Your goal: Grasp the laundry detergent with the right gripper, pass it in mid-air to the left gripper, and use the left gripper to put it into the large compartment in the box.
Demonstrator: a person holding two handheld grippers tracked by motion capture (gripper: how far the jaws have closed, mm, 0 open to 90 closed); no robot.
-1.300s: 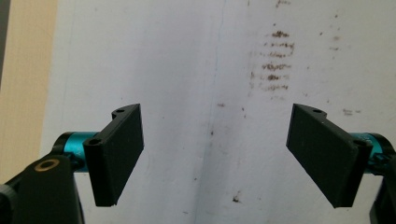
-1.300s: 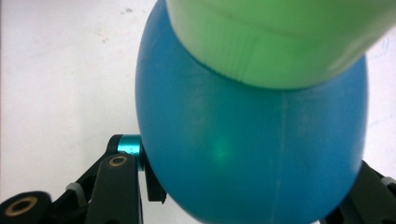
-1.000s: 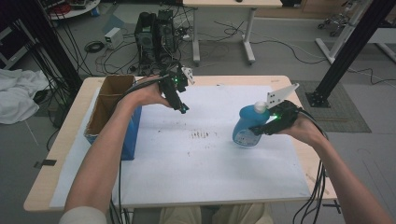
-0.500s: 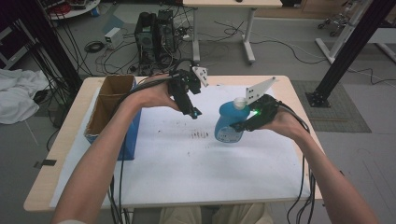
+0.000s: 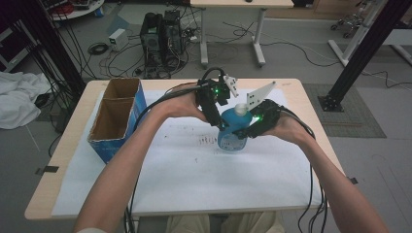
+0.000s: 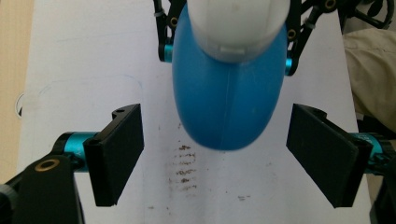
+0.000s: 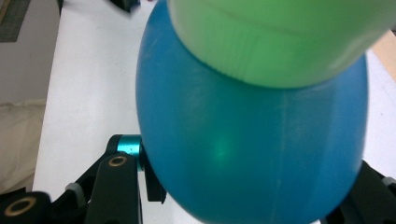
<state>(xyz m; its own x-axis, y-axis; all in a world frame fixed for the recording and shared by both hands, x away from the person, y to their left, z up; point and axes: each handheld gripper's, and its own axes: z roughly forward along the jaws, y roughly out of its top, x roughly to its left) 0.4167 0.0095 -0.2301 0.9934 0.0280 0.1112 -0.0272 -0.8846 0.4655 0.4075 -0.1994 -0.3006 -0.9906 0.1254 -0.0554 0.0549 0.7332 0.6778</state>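
Observation:
A blue bottle point(image 5: 233, 133) with a white cap point(image 5: 241, 108) stands or hangs just over the white sheet at mid table; I cannot tell if it touches. My right gripper point(image 5: 248, 127) is shut on its body from the right, and its jaws flank the bottle point(image 7: 243, 140) in the right gripper view. My left gripper point(image 5: 215, 114) reaches in from the left at the bottle's upper part. It is open, and in the left gripper view point(image 6: 217, 140) its pads point(image 6: 116, 154) stand wide of the bottle point(image 6: 229, 98) without touching it.
An open cardboard box with blue sides point(image 5: 116, 119) stands at the table's left. A white paper sheet point(image 5: 194, 184) covers the tabletop, with dark smudges point(image 5: 208, 141) left of the bottle. Beyond the table's far edge are computers and cables on the floor.
My right gripper carried the bottle leftward from the right side to mid table. My left gripper moved right and now meets the bottle there.

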